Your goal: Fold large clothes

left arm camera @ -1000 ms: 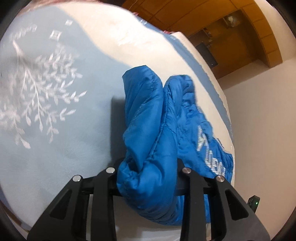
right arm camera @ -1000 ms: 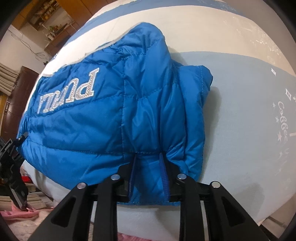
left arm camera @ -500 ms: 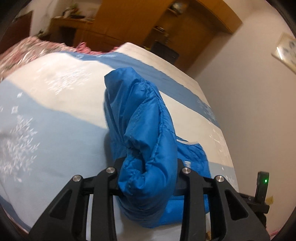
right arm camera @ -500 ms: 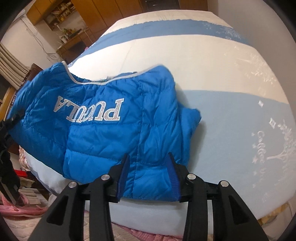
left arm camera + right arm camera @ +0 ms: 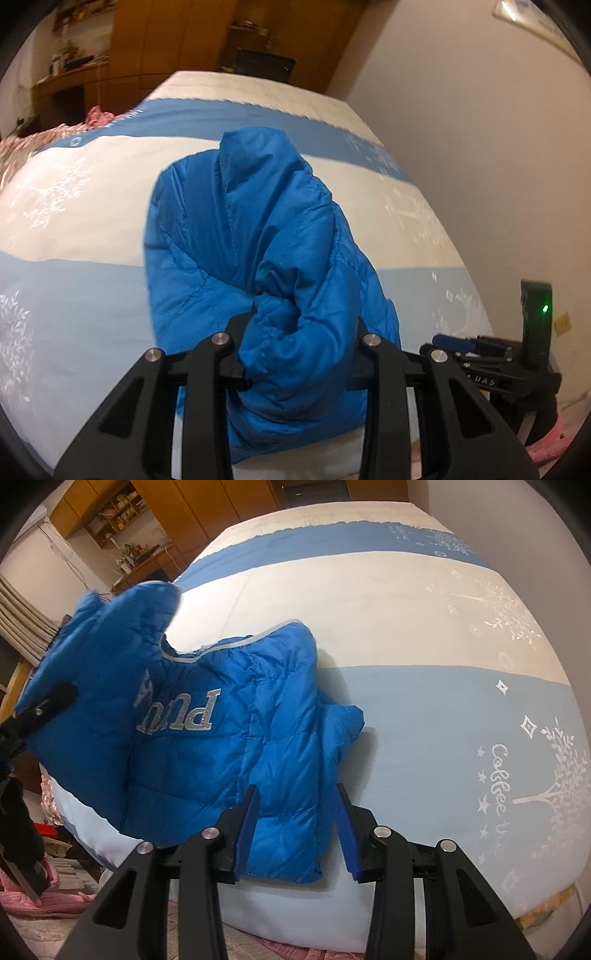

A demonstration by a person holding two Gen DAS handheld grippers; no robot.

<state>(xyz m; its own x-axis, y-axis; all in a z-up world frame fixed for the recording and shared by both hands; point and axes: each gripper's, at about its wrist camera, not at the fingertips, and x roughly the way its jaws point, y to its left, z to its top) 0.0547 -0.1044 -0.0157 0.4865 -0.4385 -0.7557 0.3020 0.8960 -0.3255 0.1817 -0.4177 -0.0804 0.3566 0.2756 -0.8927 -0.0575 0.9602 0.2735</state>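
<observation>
A blue puffer jacket [image 5: 236,734] with silver lettering lies on the bed [image 5: 424,627] near its front edge. My left gripper [image 5: 299,354] is shut on a bunched end of the jacket [image 5: 258,236] and holds it lifted above the bed; it shows at the left of the right wrist view [image 5: 40,709]. My right gripper [image 5: 295,827] is open, its blue-padded fingers [image 5: 245,823] standing either side of the jacket's near edge without pinching it. The right gripper also shows at the lower right of the left wrist view [image 5: 491,362].
The bed has a blue and cream striped cover with white tree prints [image 5: 554,775]. Wooden wardrobes and shelves [image 5: 177,513] stand behind the bed. A pale wall [image 5: 480,129] runs along its right side. Pink fabric [image 5: 33,901] lies on the floor at the left.
My right gripper has opened and let go of the jacket's edge, drawing back slightly. My left gripper has swung round, carrying the bunched end up and over toward the rest of the jacket.
</observation>
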